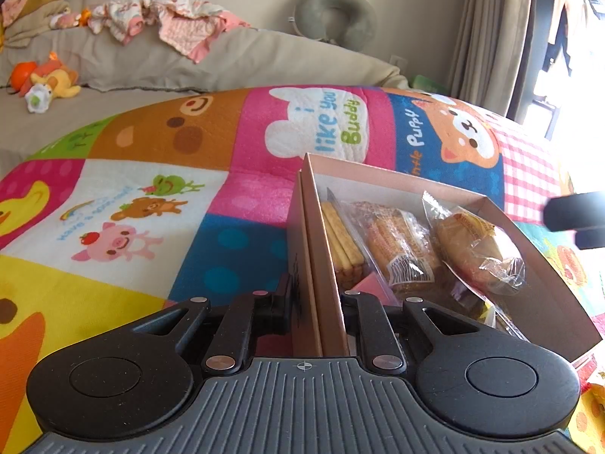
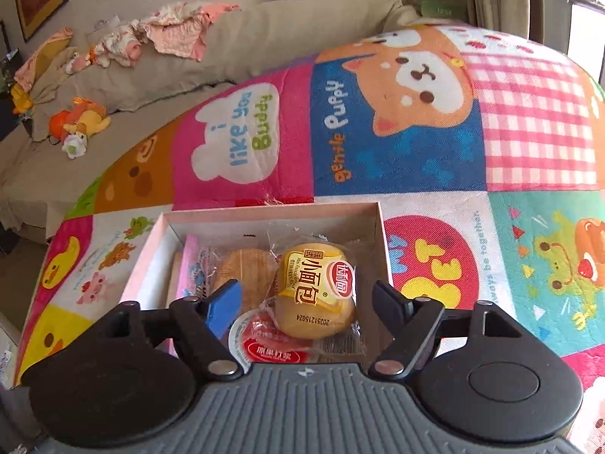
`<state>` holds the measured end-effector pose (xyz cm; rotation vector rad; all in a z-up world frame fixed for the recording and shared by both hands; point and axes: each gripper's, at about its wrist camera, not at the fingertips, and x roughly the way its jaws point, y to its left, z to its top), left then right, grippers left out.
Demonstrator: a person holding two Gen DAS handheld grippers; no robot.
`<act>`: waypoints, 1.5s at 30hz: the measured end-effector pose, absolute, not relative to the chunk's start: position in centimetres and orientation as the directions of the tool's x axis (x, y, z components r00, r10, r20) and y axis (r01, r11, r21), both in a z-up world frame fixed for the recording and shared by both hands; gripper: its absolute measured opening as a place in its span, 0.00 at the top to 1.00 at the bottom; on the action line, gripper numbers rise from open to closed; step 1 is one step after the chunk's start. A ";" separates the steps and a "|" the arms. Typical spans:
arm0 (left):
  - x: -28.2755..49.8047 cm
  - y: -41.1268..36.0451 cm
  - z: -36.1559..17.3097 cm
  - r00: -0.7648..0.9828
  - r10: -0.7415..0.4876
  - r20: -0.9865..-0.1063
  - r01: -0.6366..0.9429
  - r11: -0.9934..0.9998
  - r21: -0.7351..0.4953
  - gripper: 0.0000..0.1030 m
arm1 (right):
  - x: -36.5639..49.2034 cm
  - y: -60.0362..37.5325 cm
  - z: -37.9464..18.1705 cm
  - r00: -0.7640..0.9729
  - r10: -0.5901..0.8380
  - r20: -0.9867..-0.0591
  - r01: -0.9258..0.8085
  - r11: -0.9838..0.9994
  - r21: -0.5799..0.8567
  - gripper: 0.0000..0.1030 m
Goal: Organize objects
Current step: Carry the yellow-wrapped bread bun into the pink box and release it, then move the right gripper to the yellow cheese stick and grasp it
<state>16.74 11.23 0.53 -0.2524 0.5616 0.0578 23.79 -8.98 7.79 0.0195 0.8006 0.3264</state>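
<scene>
A pink cardboard box (image 1: 321, 249) sits on a colourful cartoon blanket (image 1: 151, 196). My left gripper (image 1: 315, 302) is shut on the box's left wall. Inside lie biscuit sticks (image 1: 342, 242), a wrapped corn-like snack (image 1: 397, 246) and a wrapped small bread bun (image 1: 476, 253). In the right wrist view the box (image 2: 382, 242) lies below my right gripper (image 2: 306, 302), which is open above the bun (image 2: 315, 291). The bun rests on a red-labelled packet (image 2: 272, 352). The right gripper's fingers also show in the left wrist view (image 1: 574, 219).
A beige sofa (image 1: 234, 56) behind the blanket carries crumpled baby clothes (image 1: 177, 19), a plush toy (image 1: 49, 79) and a grey neck pillow (image 1: 336, 15). Curtains (image 1: 491, 30) and a bright doorway stand at the right.
</scene>
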 end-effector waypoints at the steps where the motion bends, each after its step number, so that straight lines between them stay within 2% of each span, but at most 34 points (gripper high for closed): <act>1: 16.7 11.2 0.5 0.846 -0.014 -0.533 -0.123 0.968 -0.221 0.83 | 22.7 -9.9 8.4 0.662 0.304 -0.685 -0.288 0.947 0.142 0.18; 5: 16.7 11.2 0.5 0.846 -0.015 -0.533 -0.123 0.968 -0.221 0.83 | 18.0 -14.8 9.7 0.710 0.263 -0.654 -0.260 0.960 0.104 0.17; 11: 16.7 11.2 0.5 0.846 -0.014 -0.533 -0.123 0.968 -0.220 0.84 | 12.1 -22.1 7.0 0.732 0.074 -0.677 -0.094 0.996 0.007 0.16; 19: 16.7 11.3 0.5 0.846 -0.014 -0.533 -0.123 0.968 -0.219 0.83 | 6.3 -26.9 1.3 0.666 0.080 -0.742 0.041 0.989 0.144 0.16; 22: 16.7 11.3 0.5 0.846 -0.014 -0.533 -0.123 0.968 -0.219 0.83 | 5.5 -26.0 0.6 0.686 0.054 -0.725 0.037 0.993 0.108 0.16; 28: 16.7 11.3 0.5 0.846 -0.014 -0.533 -0.122 0.968 -0.220 0.83 | 6.1 -23.1 0.4 0.720 -0.005 -0.694 -0.048 0.997 -0.057 0.17; 32: 16.7 11.3 0.5 0.846 -0.014 -0.533 -0.123 0.968 -0.220 0.83 | 7.5 -23.6 0.6 0.684 0.058 -0.728 -0.036 0.998 0.045 0.22; 37: 16.7 11.3 0.5 0.846 -0.014 -0.533 -0.123 0.968 -0.220 0.83 | 6.2 -23.1 1.2 0.665 0.177 -0.725 -0.110 0.984 0.139 0.23; 41: 16.7 11.3 0.5 0.846 -0.014 -0.533 -0.123 0.968 -0.220 0.83 | 5.6 -22.2 1.9 0.699 0.148 -0.700 -0.120 0.989 0.089 0.23; 45: 16.7 11.3 0.5 0.846 -0.014 -0.533 -0.122 0.968 -0.220 0.83 | 7.0 -22.6 1.1 0.692 0.100 -0.715 -0.073 0.995 0.068 0.23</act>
